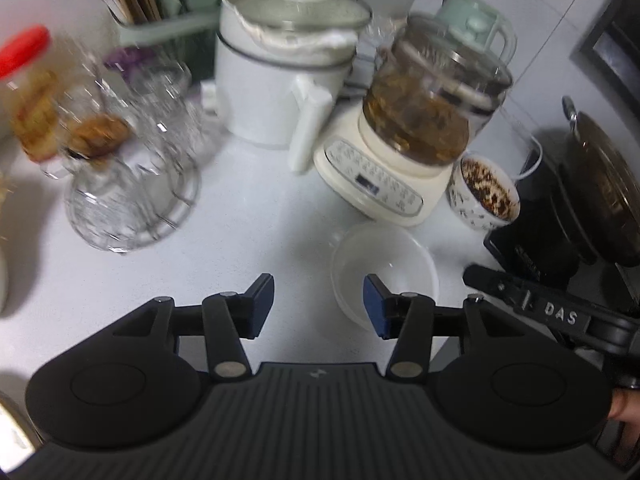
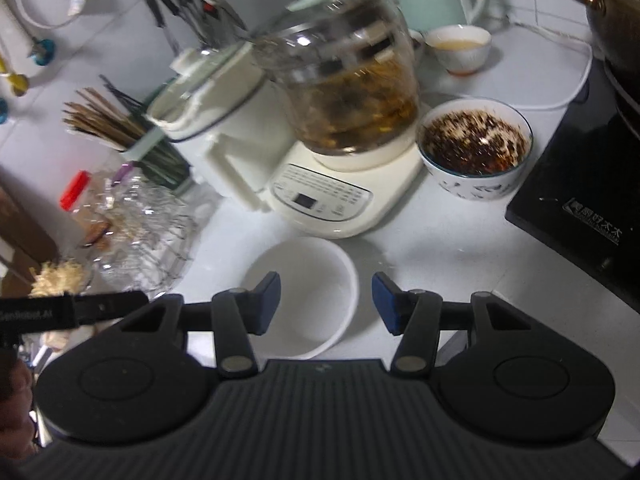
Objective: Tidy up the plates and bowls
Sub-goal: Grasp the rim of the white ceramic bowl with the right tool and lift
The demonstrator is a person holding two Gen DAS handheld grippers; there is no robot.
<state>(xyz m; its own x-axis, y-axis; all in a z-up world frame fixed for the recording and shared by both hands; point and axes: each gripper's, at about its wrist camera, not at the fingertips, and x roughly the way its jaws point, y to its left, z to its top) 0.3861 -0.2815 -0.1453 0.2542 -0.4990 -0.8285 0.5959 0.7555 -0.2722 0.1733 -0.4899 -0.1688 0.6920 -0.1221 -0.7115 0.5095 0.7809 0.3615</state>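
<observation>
An empty white bowl (image 1: 384, 264) sits on the white counter in front of the kettle base; it also shows in the right wrist view (image 2: 308, 292). My left gripper (image 1: 319, 307) is open and empty, just left of the bowl, its right finger over the bowl's near rim. My right gripper (image 2: 325, 303) is open and empty, hovering over the bowl's right part. A patterned bowl (image 2: 476, 148) with dark residue stands right of the kettle; it shows in the left wrist view (image 1: 486, 194) too. A small cup (image 2: 460, 48) stands behind.
A glass health kettle on a cream base (image 2: 328, 200), a white electric pot (image 1: 280, 80), a glass jar in a wire rack (image 1: 128, 184), a chopstick holder (image 2: 132, 136), a red-lidded jar (image 1: 28, 88), a black induction cooker (image 2: 580, 200) with a pot.
</observation>
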